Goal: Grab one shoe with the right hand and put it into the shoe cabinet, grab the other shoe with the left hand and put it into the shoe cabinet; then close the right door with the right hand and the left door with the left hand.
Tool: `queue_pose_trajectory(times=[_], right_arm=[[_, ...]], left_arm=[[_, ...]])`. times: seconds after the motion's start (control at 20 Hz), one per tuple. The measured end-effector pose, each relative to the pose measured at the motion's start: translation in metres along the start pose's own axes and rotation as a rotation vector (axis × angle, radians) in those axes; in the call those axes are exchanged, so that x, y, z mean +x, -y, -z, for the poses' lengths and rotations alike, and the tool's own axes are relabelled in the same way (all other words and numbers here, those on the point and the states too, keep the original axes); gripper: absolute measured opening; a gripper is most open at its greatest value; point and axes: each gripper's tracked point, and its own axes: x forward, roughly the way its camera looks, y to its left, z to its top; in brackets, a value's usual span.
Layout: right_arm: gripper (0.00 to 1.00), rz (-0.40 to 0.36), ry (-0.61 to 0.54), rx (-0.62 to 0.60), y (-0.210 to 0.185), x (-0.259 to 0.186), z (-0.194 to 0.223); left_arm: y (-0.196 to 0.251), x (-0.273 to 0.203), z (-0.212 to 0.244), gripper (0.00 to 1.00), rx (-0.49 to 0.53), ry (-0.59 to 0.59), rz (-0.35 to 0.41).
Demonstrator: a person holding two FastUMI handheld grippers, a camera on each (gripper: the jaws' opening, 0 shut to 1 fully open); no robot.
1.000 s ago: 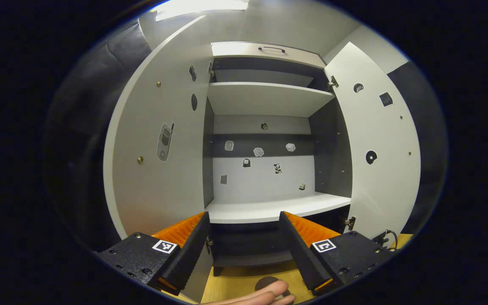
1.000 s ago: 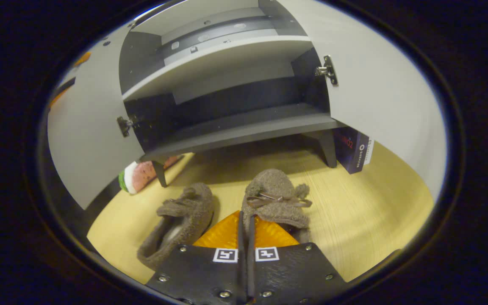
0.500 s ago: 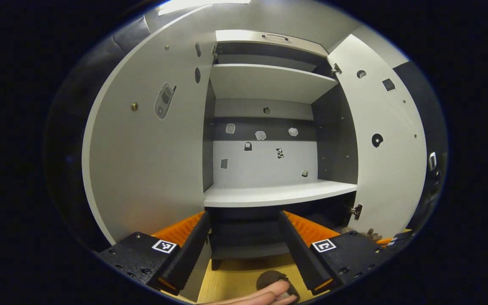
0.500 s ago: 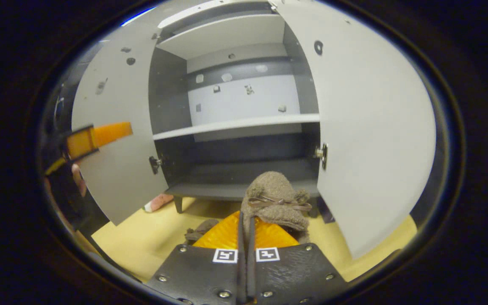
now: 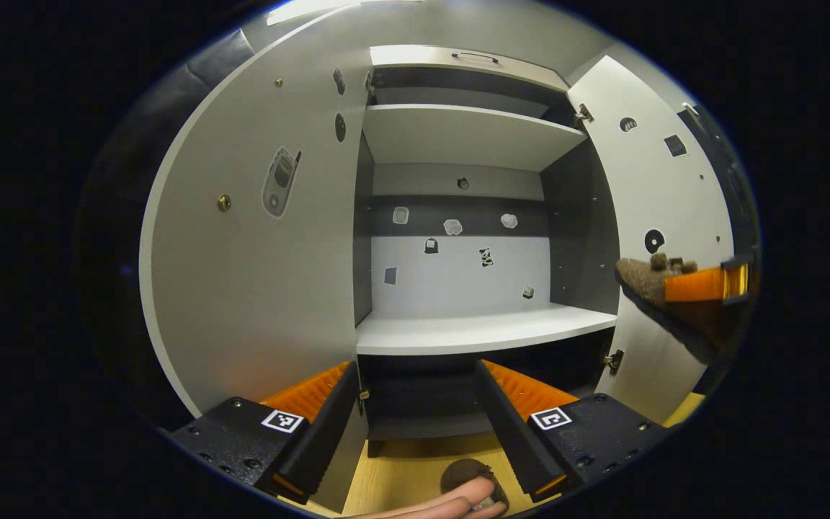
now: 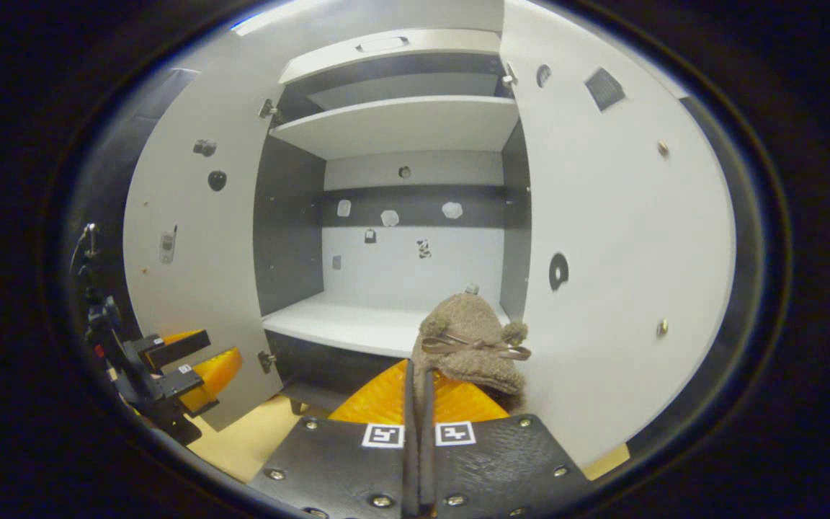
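Note:
My right gripper [image 6: 418,371] is shut on a brown fuzzy shoe [image 6: 469,339] with a thin bow, held in the air in front of the cabinet's white middle shelf [image 6: 357,328]. In the left gripper view that shoe [image 5: 642,277] and the right gripper [image 5: 703,282] hang at the right, by the open right door [image 5: 663,216]. My left gripper [image 5: 415,371] is open and holds nothing, facing the open shoe cabinet [image 5: 458,137]. The other brown shoe [image 5: 462,472] lies on the floor below it, partly behind a person's finger [image 5: 451,501]. The right gripper view shows the left gripper [image 6: 184,357] low at the left.
Both grey doors stand wide open, the left door [image 5: 256,274] and the right door [image 6: 624,252]. Small stickers dot the cabinet's back wall [image 5: 458,274]. A dark lower shelf [image 5: 422,404] sits under the white one, over the wooden floor [image 5: 400,476].
The right gripper has lifted its shoe off the floor to the height of the white middle shelf, leaving the other shoe behind. The left gripper has barely moved.

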Motion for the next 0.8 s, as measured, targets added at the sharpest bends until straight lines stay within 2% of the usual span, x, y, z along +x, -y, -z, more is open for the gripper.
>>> queue_pose_trajectory(times=[0.25, 0.4, 0.65, 0.8], right_arm=[[0.02, 0.006, 0.020, -0.036, -0.011, 0.042, -0.065], [0.02, 0.016, 0.019, -0.050, -0.021, 0.075, -0.084], [0.02, -0.005, 0.010, -0.012, -0.030, 0.140, -0.094], [0.03, 0.018, -0.037, 0.025, -0.022, 0.178, -0.069]], left_arm=[[0.001, 0.000, -0.023, 0.99, -0.023, 0.023, -0.007], [0.007, -0.005, -0.031, 0.99, -0.047, 0.033, 0.015], [0.014, -0.018, -0.031, 0.99, -0.068, 0.036, 0.048], [0.012, -0.026, -0.022, 0.99, -0.054, 0.033, 0.061]])
